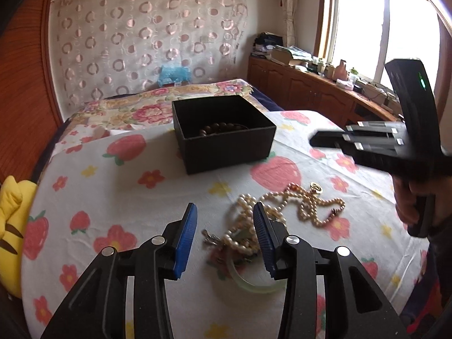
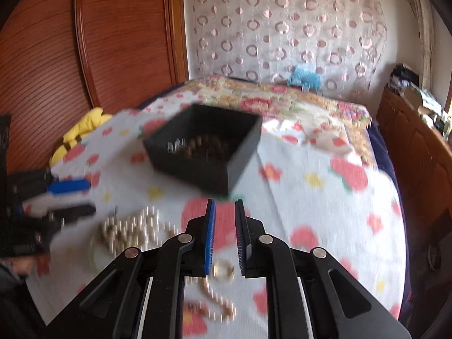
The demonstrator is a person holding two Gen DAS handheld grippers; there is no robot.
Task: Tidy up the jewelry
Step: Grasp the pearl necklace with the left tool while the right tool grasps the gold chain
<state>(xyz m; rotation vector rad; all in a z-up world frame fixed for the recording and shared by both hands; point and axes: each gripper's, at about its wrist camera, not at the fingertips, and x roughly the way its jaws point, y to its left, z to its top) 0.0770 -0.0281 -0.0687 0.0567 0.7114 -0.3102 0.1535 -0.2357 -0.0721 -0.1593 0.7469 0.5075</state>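
A black open box [image 1: 223,132] stands on the strawberry-print cloth and holds a brown bead bracelet [image 1: 217,129]; it also shows in the right wrist view [image 2: 206,147]. A pearl necklace [image 1: 308,206] with a gold pendant [image 1: 317,188] lies in a heap near a pale green bangle [image 1: 254,282]. My left gripper [image 1: 224,214] is open, low over the left end of the heap, empty. My right gripper [image 2: 225,206] is open with a narrow gap and empty, above the gold pendant [image 2: 223,271] and pearls [image 2: 132,226]; it also appears in the left wrist view [image 1: 319,139].
A yellow plush toy [image 1: 11,226] lies at the table's left edge. A bed with a floral quilt [image 1: 158,104] stands behind the table. A wooden cabinet [image 1: 310,90] with clutter runs under the window at right. A wooden panel [image 2: 84,56] stands at left.
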